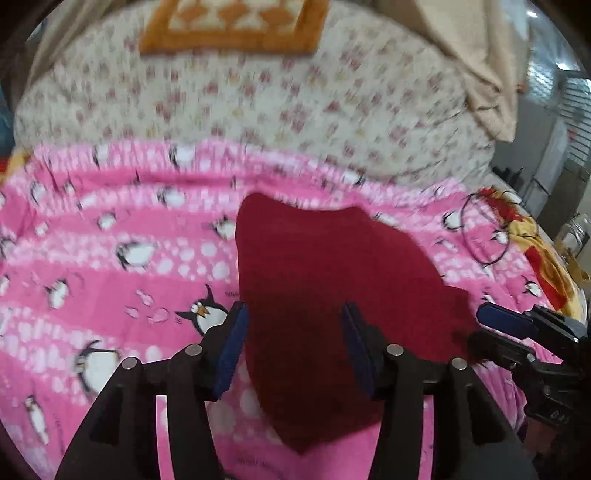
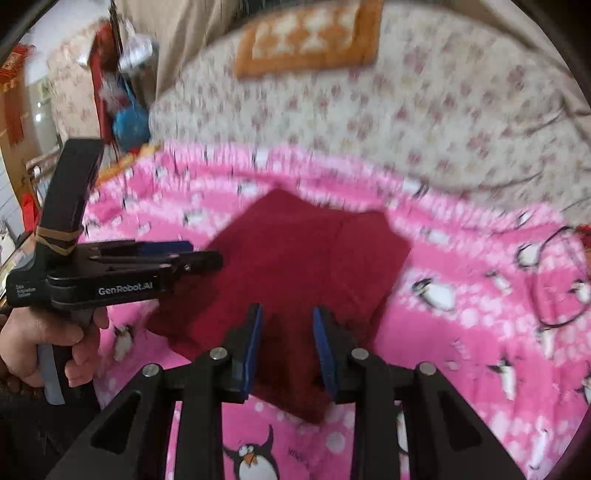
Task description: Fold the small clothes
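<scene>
A small dark red garment (image 1: 325,288) lies flat on the pink penguin blanket (image 1: 110,258); it also shows in the right wrist view (image 2: 295,258), with a fold line down its right part. My left gripper (image 1: 295,325) is open above the garment's near part, holding nothing. My right gripper (image 2: 288,328) is open above the garment's near edge, empty. The right gripper shows at the garment's right edge in the left wrist view (image 1: 495,328). The left gripper shows at the garment's left edge in the right wrist view (image 2: 207,254).
The pink blanket (image 2: 461,350) covers the near half of the bed. Behind it lies a cream floral quilt (image 1: 258,92) with an orange patterned cloth (image 1: 232,26) on top. A black cable loop (image 1: 484,229) lies on the blanket at right.
</scene>
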`<state>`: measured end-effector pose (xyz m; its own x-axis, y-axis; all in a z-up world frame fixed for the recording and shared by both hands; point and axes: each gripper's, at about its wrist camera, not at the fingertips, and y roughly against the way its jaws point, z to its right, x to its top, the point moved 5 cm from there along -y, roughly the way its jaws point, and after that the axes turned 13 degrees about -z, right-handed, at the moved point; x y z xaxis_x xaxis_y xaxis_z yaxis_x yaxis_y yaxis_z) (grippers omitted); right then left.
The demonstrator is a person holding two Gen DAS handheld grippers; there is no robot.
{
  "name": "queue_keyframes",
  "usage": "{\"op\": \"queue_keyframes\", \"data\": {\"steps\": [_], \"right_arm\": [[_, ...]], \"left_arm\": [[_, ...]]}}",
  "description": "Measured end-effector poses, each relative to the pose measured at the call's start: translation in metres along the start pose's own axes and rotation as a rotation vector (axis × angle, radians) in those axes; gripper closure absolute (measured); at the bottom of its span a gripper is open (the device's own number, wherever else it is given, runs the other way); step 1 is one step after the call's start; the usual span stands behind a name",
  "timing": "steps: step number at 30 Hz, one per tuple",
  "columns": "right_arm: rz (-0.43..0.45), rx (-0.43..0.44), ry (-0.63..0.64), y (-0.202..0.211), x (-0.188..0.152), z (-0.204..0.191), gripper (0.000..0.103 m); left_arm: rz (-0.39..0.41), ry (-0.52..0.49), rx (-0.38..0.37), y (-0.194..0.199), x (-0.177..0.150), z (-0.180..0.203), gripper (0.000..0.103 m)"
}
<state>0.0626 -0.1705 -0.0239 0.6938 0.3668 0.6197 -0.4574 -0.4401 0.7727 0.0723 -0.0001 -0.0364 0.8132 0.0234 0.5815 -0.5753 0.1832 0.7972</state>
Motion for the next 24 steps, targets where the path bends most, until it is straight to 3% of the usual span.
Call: {"op": "queue_keyframes", "data": {"steps": [2,3,5,8,10,11,12,13,16,24], "right_arm": [[0.014,-0.021,-0.062,0.011,-0.016,0.006,0.046],[-0.001,-0.039,-0.096,0.012,-0.023,0.01,0.045],[-0.079,-0.059,-0.161,0.002,-0.04,0.016,0.045],[-0.203,-0.082,-0.17,-0.024,-0.054,0.018,0.045],[-0.262,-0.098,-0.157,-0.037,-0.062,0.015,0.034],[-0.253,-0.098,-0.139,-0.039,-0.062,0.011,0.024],[-0.256,-0.086,-0.128,-0.04,-0.063,0.006,0.009],[-0.274,-0.07,-0.116,-0.045,-0.063,0.0,0.0],[-0.303,-0.148,-0.056,-0.055,-0.066,-0.014,0.0],[-0.242,-0.134,-0.111,-0.049,-0.069,-0.011,0.0]], "left_arm": [[0.008,-0.033,-0.029,0.003,-0.014,0.01,0.051],[-0.033,-0.051,-0.041,-0.009,-0.022,0.016,0.043],[-0.099,-0.048,-0.021,-0.028,-0.029,0.019,0.039],[-0.099,-0.046,0.003,-0.036,-0.029,0.021,0.023],[-0.133,-0.035,0.026,-0.045,-0.03,0.019,0.006],[-0.157,-0.012,0.017,-0.048,-0.033,0.017,0.006],[-0.2,0.045,-0.041,-0.056,-0.037,0.01,0.005],[-0.206,0.127,-0.108,-0.059,-0.037,0.001,0.005],[-0.189,0.225,-0.202,-0.056,-0.034,-0.012,0.005],[-0.136,0.378,-0.294,-0.053,-0.03,-0.026,0.006]]}}
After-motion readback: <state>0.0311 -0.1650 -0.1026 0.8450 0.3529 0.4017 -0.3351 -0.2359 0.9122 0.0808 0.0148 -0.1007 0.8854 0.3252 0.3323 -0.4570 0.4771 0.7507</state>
